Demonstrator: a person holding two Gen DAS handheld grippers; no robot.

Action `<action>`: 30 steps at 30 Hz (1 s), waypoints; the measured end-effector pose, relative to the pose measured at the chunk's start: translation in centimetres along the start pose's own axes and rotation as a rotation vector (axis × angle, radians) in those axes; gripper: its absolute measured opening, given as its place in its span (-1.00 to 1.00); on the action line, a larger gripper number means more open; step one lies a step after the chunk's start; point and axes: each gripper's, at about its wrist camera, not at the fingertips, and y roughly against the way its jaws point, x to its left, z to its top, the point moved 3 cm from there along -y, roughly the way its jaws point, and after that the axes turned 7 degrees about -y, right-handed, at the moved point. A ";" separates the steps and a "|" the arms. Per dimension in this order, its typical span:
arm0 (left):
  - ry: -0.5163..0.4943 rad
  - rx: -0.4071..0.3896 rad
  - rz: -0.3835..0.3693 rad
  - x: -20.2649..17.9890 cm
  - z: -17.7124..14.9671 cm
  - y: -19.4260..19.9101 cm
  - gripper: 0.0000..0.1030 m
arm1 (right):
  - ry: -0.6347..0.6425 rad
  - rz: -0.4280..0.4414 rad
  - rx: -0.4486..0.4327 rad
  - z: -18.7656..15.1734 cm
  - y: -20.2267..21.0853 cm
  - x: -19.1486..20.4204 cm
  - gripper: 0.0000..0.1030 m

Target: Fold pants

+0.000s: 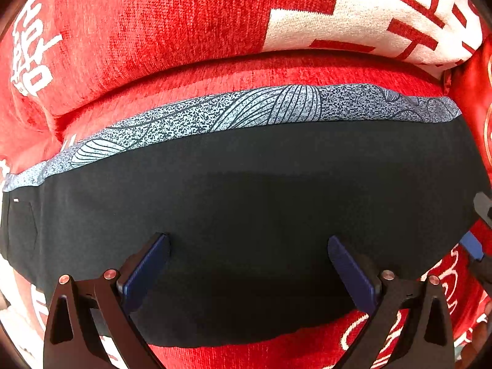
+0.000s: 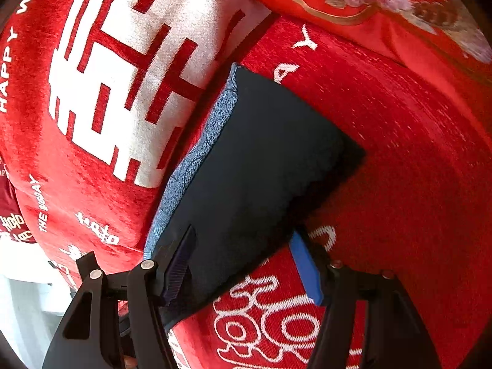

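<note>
the pants (image 1: 246, 190) lie flat on the red sofa (image 1: 153, 30), a dark strip with a grey patterned band along the far edge. the long axis runs left to right across the left gripper (image 1: 249, 264), which hangs over the middle, jaws wide, holding nothing. the right gripper (image 2: 246, 264) sits at the right end, looking down the strip's length, jaws also wide and empty. judged from this, the right one is nearer an end to lift.

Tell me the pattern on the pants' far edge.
Speckled blue-grey band with dark leaf-like lines; clearest in left wrist view.
</note>
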 end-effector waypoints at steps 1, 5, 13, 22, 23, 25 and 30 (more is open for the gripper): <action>0.000 0.000 -0.001 -0.1 -0.2 0.0 1.00 | -0.006 0.005 -0.002 0.1 -0.1 0.0 0.30; 0.001 0.000 -0.001 0.1 0.0 0.0 1.00 | -0.015 0.021 -0.006 0.1 -0.1 -0.1 0.31; -0.001 0.001 -0.010 0.3 0.3 0.4 1.00 | -0.020 0.067 -0.052 1.6 -1.2 0.5 0.33; -0.027 -0.042 -0.016 -0.2 1.2 2.3 0.76 | -0.062 -0.030 0.015 3.2 -2.3 1.3 -0.70; -0.035 -0.057 -0.034 -0.5 1.3 2.9 0.76 | -0.048 -0.036 0.014 3.1 -2.1 1.5 -0.70; -0.070 -0.084 -0.050 -1.1 1.1 3.4 0.76 | -0.002 -0.052 0.003 2.8 -1.6 2.5 -0.70; -0.086 -0.110 -0.056 -1.5 -0.7 0.8 0.80 | 0.124 -0.073 -0.008 1.9 -0.7 6.3 -0.72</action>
